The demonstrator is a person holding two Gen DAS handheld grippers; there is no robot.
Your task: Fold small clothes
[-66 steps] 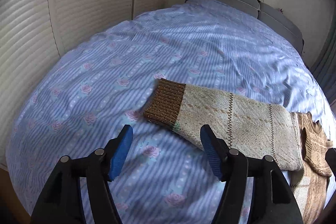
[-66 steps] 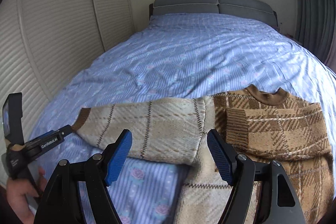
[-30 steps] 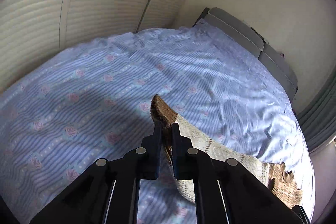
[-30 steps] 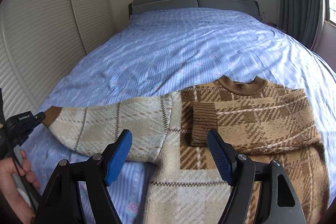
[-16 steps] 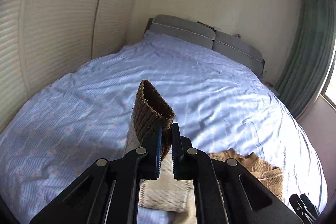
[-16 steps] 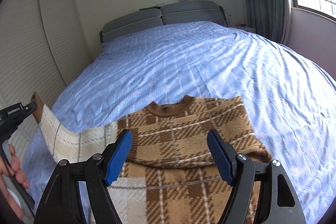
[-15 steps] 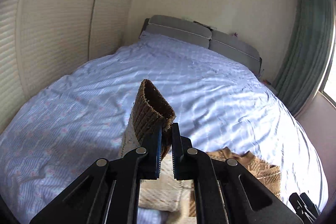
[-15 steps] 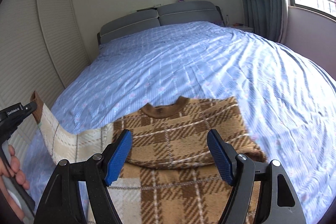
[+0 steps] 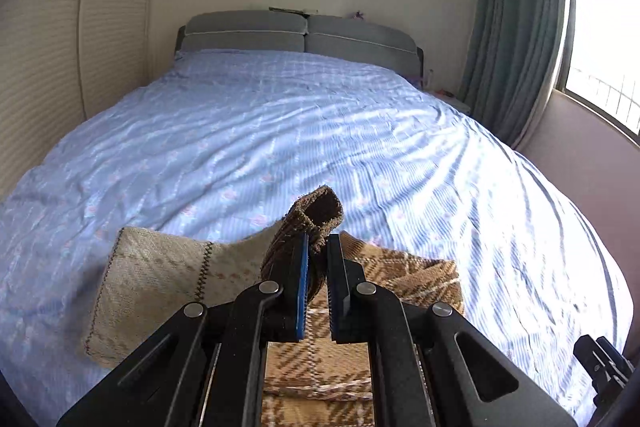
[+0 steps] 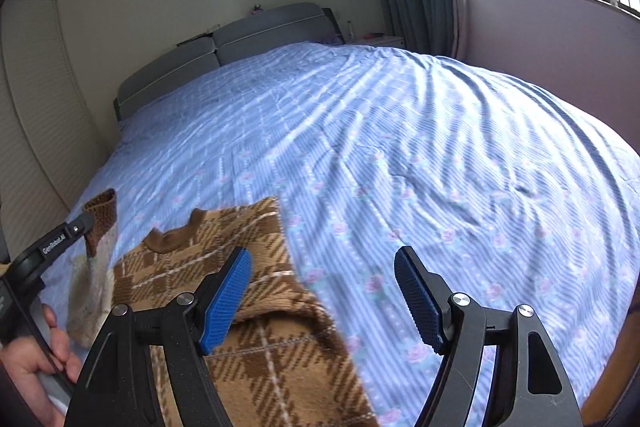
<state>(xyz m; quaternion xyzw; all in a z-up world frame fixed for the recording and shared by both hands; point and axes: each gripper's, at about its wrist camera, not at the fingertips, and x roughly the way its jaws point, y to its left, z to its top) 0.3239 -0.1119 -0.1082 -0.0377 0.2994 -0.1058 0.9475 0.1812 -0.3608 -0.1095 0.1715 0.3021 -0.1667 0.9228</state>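
Blue floral bedspread (image 9: 280, 131) carries plaid sweater (image 10: 224, 255); left gripper (image 9: 318, 267) clamped on brown sleeve cuff (image 9: 316, 215), raised above sweater; right gripper (image 10: 324, 299) gaping, empty; best lay sleeve flat across sweater chest, cuff square.

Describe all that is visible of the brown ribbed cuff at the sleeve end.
The cuff is dark brown ribbed knit, its mouth open and pointing up. It ends a cream plaid sleeve lifted off the blue bedsheet. The left gripper is shut on it, pads pinching just below the opening.
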